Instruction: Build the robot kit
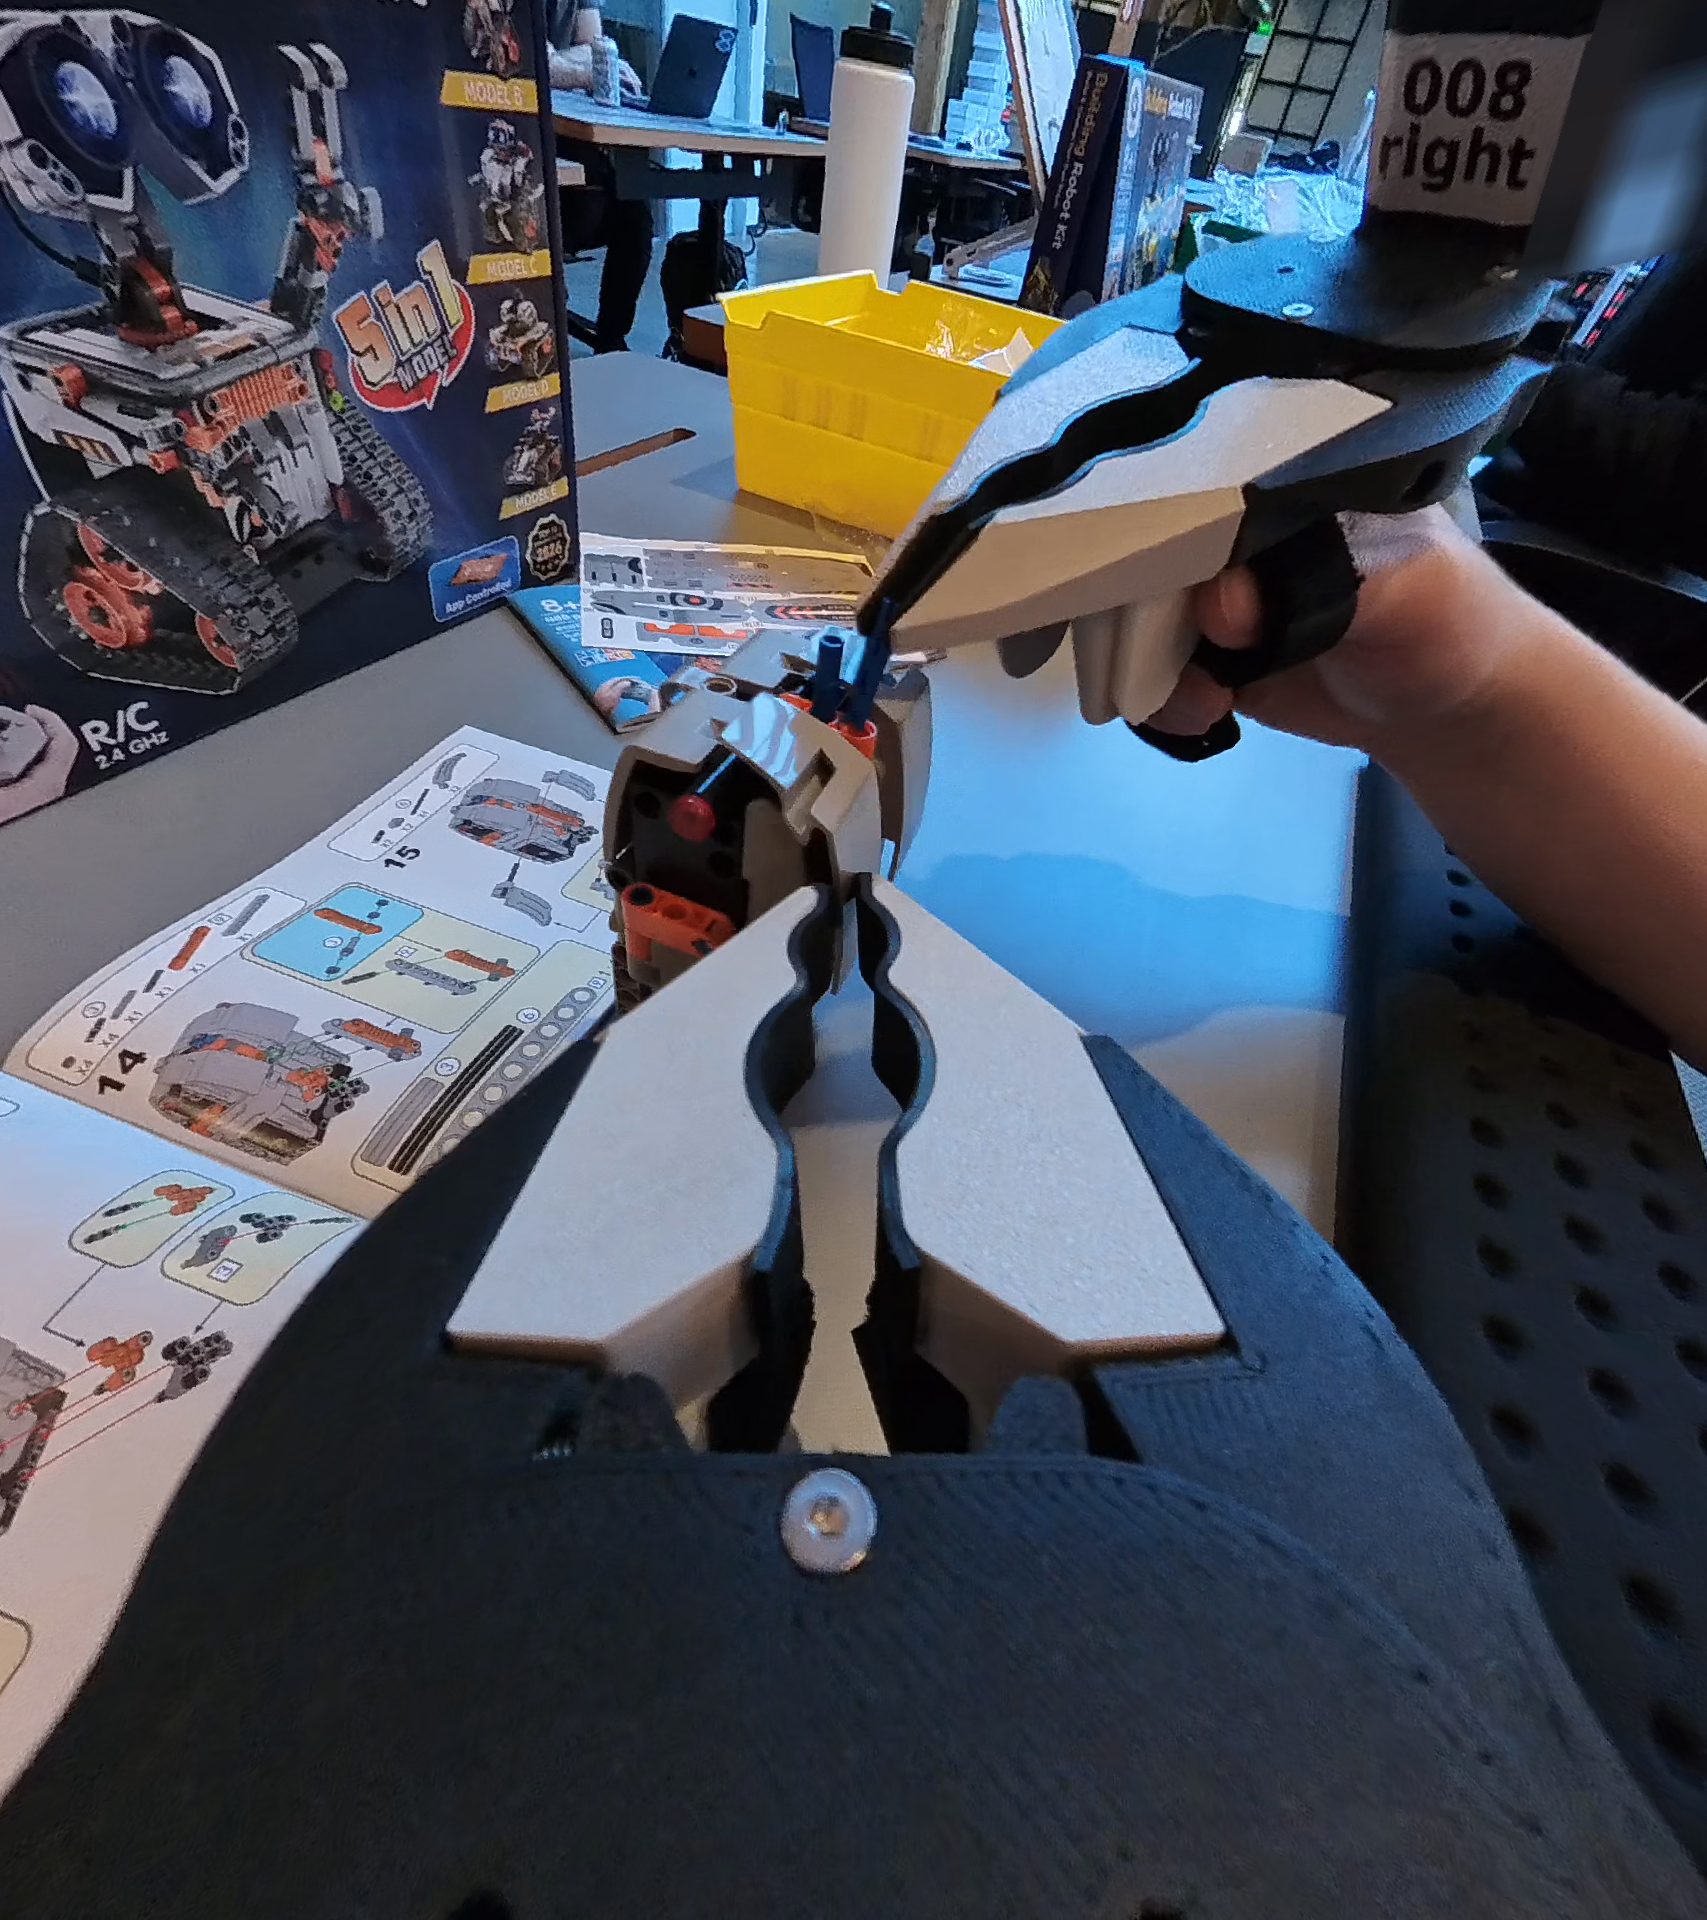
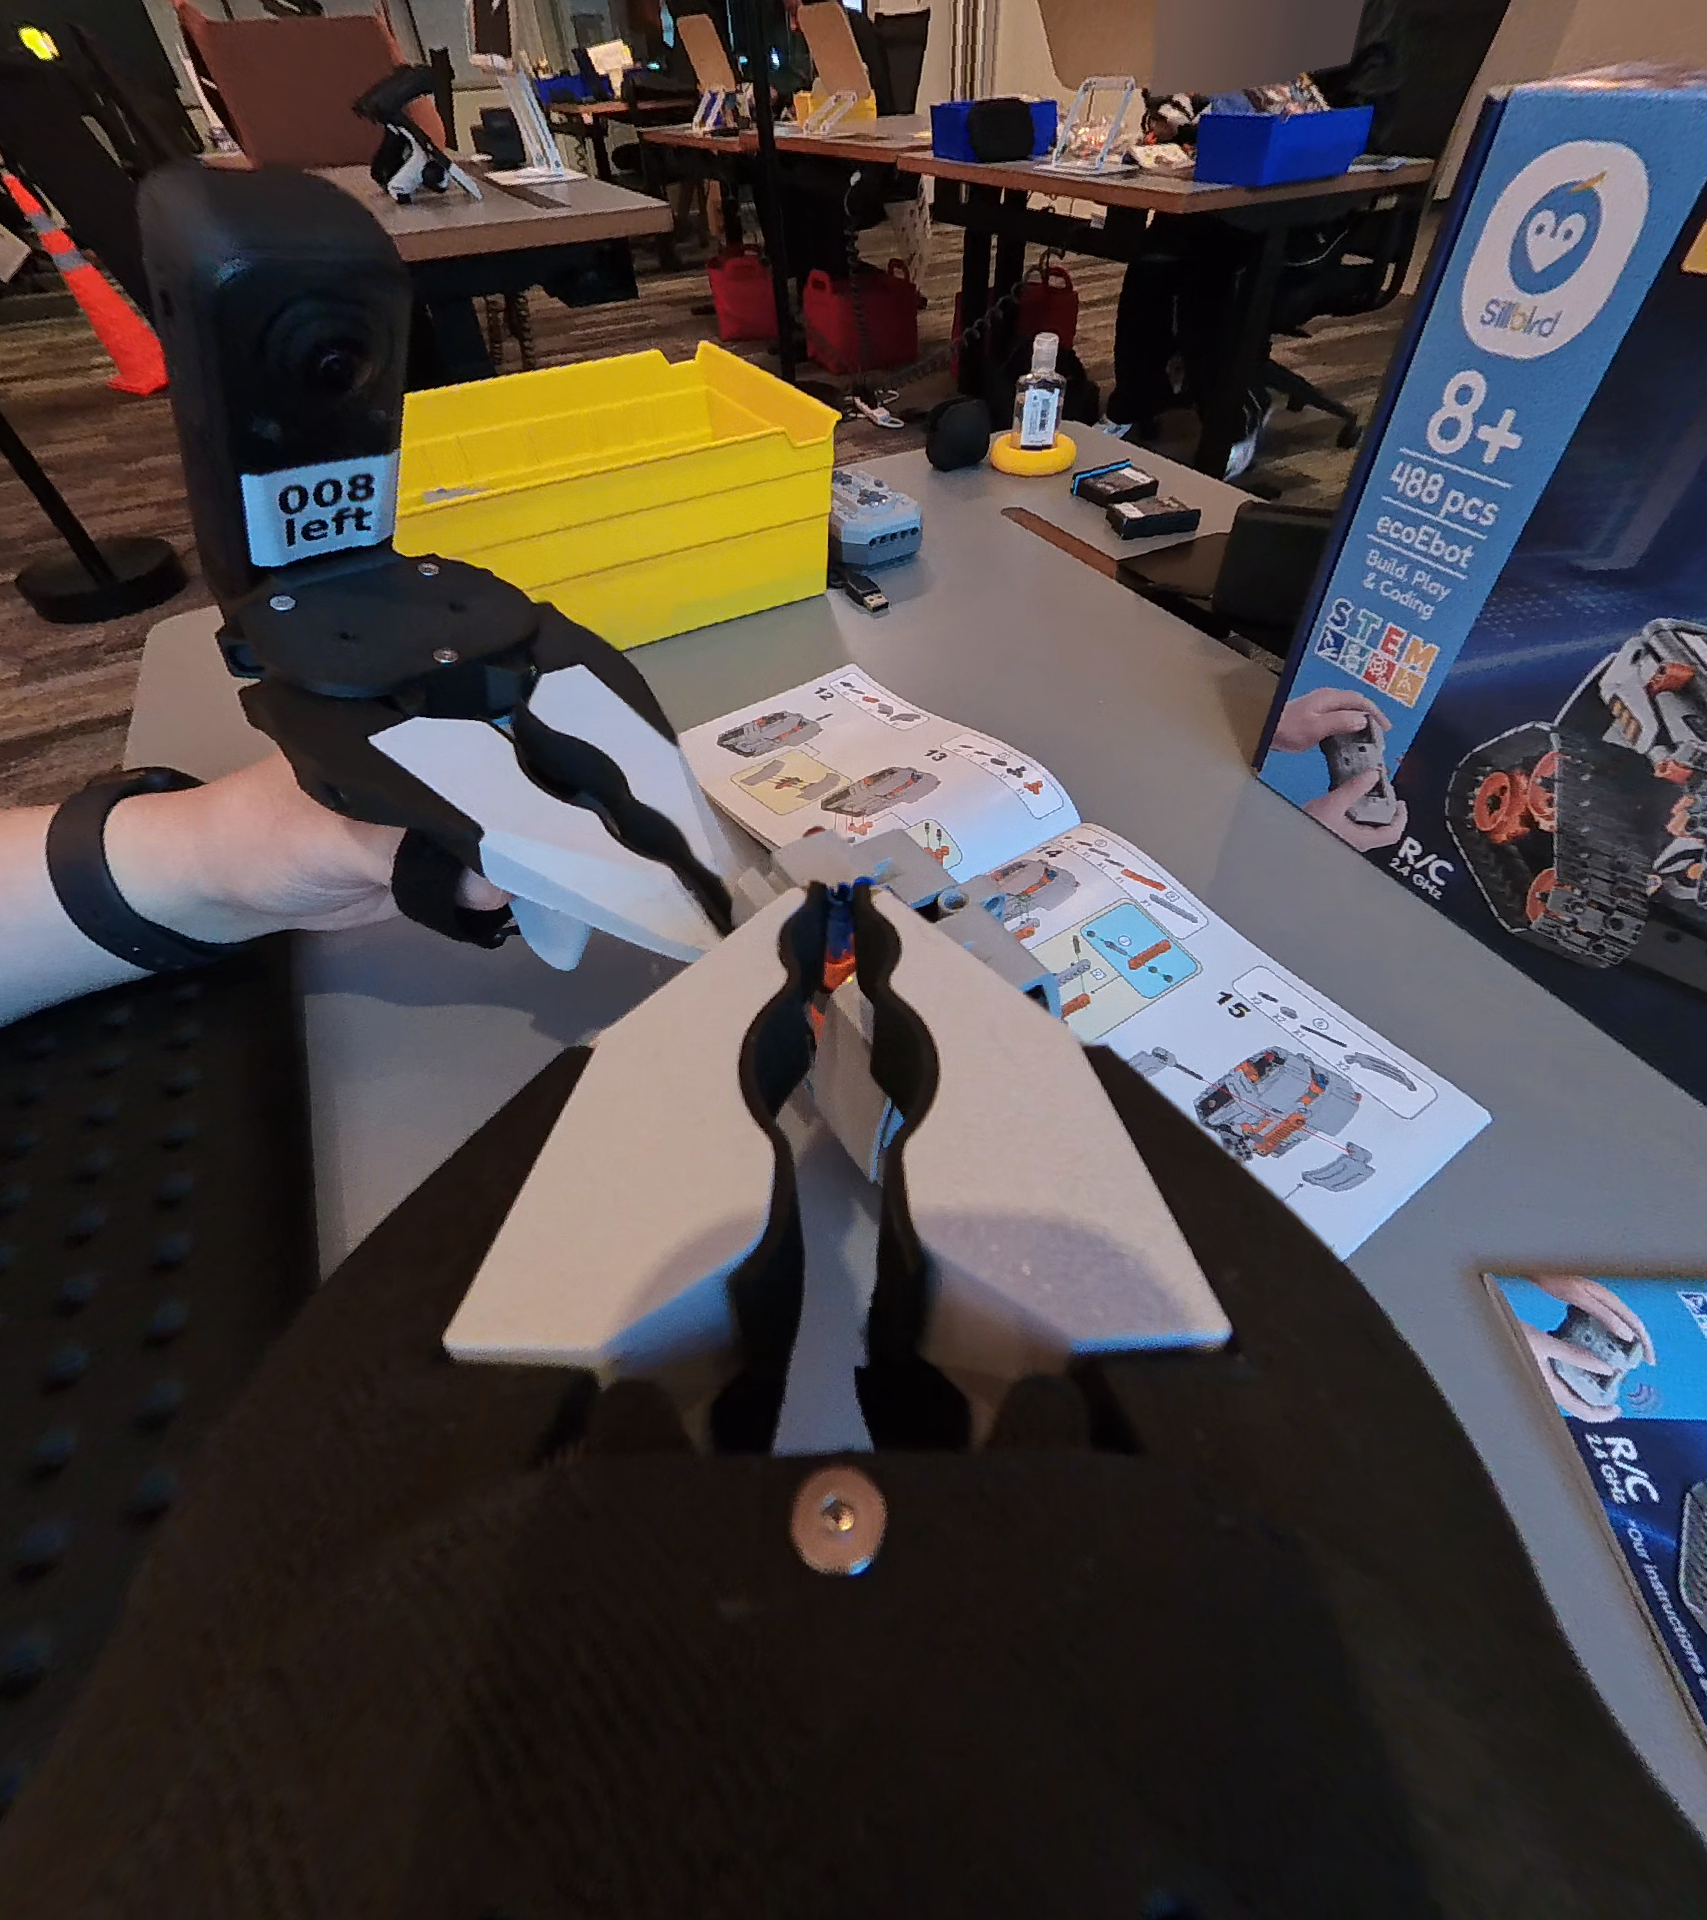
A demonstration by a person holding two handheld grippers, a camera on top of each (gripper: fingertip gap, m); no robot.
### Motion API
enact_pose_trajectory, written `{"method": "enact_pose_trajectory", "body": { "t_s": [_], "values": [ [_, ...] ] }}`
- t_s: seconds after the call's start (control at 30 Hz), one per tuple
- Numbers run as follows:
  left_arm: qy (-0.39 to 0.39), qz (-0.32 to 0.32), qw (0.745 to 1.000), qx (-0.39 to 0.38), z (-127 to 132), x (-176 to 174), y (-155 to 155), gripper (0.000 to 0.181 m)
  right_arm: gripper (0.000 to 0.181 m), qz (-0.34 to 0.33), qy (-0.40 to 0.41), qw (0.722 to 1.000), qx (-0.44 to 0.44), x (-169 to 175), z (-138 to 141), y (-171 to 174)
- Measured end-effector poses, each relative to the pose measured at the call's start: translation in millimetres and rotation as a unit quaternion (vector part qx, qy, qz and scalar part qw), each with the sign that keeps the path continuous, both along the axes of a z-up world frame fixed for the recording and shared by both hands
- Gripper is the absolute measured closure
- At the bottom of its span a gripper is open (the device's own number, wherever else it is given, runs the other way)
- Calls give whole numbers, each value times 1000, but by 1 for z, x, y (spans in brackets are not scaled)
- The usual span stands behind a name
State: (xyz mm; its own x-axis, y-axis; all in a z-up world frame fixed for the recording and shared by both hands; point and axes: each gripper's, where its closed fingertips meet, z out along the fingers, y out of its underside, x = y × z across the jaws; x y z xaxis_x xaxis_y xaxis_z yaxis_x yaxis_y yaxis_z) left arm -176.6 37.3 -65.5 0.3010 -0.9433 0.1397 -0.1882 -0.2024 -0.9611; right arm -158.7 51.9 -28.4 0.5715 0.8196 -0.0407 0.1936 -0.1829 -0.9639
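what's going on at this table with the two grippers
A person holds a gripper in each hand over a grey table. The left gripper is clamped on a partly built grey, black and orange brick model; the right gripper pinches a small blue pin at its top. An open instruction booklet lies beside, a yellow plastic bin behind.

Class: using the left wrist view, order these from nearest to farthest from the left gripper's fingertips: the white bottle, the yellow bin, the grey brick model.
From the left gripper:
1. Grey brick model, right at the fingertips.
2. Yellow bin, beyond the model, mid-table.
3. White bottle, standing behind the bin.
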Motion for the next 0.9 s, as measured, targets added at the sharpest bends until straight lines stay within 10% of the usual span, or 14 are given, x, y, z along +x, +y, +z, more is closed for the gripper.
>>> {"method": "enact_pose_trajectory", "body": {
  "t_s": [0.9],
  "values": [
    [-7, 4, 1000, 2, -2, 3, 0, 181, 179, 2, -122, 992, -12, -3, -4, 2]
  ]
}}
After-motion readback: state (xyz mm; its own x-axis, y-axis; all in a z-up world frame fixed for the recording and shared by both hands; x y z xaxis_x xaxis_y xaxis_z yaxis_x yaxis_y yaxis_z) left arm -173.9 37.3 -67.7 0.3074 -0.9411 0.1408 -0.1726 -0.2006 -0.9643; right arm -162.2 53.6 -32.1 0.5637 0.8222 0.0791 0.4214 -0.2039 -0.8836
